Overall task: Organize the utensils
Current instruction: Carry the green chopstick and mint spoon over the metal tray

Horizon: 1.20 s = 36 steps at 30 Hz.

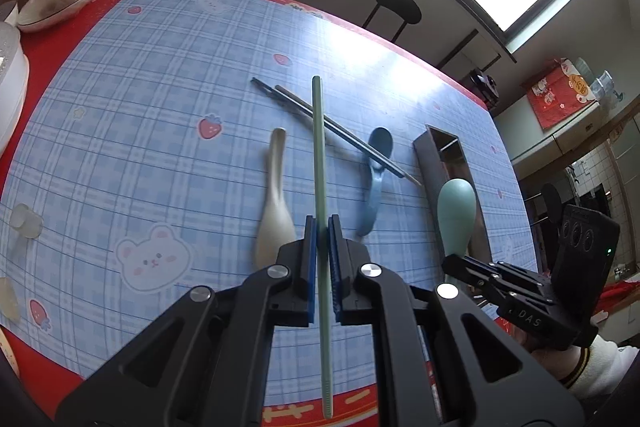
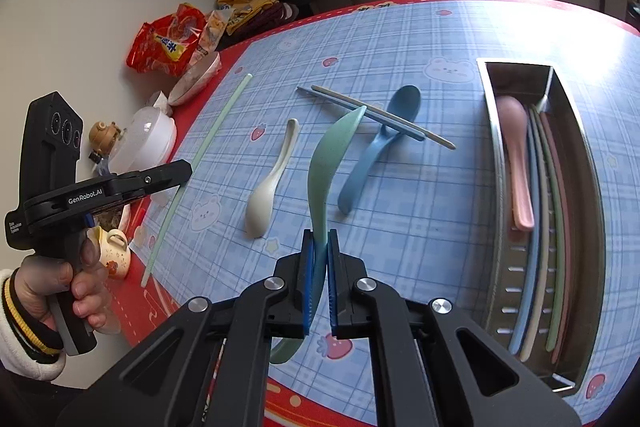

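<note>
The left gripper [image 1: 322,227] clamps a green chopstick [image 1: 319,147] pointing to 12 o'clock, while the right gripper [image 2: 320,241] clamps a green spoon [image 2: 326,163] (handle to 1 o'clock).

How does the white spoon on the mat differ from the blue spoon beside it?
The white spoon is cream-coloured; the blue spoon is dusty blue. The white spoon lies clear of other utensils, while the blue spoon has a pair of grey chopsticks lying across its neck. The white spoon's bowl points toward the cameras; the blue spoon's bowl points away. Both are soup spoons with a curved handle, lying on the checked mat, outside the metal tray.
</note>
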Motion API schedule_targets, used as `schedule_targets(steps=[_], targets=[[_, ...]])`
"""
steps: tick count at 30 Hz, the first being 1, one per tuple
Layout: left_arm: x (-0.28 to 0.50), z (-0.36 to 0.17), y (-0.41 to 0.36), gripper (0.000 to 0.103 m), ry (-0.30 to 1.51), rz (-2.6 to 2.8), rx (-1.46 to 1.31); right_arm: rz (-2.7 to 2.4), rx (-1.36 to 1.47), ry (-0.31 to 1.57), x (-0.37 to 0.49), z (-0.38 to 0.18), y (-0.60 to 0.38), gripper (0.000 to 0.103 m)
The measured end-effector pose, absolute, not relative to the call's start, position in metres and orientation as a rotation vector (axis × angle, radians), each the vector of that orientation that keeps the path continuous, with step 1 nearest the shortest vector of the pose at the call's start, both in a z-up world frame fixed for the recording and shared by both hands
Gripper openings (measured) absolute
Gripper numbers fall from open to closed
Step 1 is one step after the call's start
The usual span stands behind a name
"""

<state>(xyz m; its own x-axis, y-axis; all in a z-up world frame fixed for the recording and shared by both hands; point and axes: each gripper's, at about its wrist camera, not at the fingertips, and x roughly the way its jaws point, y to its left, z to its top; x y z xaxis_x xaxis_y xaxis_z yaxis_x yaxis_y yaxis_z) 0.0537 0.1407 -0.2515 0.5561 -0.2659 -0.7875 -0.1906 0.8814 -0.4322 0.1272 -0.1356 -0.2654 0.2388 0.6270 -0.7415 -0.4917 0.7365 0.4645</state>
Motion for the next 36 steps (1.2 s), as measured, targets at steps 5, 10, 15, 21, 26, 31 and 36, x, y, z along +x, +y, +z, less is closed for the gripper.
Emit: schedule_targets(steps=[5,10,15,21,26,31,36], targets=[[0.07,-0.246,0.093,0.01,1.018,-0.102,-0.496,0.716,0.188,1.052,0.126,-0.263,-0.18,0.007],[0.091,-0.25,0.04,0.01,1.04,-0.152,-0.504,0.654,0.176,1.033,0.136,-0.266,-0.227,0.007],[0.116,-0.264,-0.01,0.01,1.06,-0.177,-0.539,0.64,0.105,1.008,0.152,-0.265,-0.251,0.007],[0.146,-0.28,-0.056,0.01,1.075,-0.199,-0.573,0.639,0.055,1.029,0.168,-0.278,-0.264,0.007],[0.163,-0.297,-0.071,0.01,1.111,-0.165,-0.645,0.67,0.033,1.056,0.173,-0.287,-0.258,0.007],[0.177,-0.305,-0.082,0.01,1.124,-0.127,-0.62,0.689,-0.007,1.065,0.179,-0.292,-0.253,0.007],[0.183,-0.313,-0.085,0.01,1.14,-0.097,-0.617,0.704,-0.01,1.084,0.187,-0.298,-0.244,0.007]])
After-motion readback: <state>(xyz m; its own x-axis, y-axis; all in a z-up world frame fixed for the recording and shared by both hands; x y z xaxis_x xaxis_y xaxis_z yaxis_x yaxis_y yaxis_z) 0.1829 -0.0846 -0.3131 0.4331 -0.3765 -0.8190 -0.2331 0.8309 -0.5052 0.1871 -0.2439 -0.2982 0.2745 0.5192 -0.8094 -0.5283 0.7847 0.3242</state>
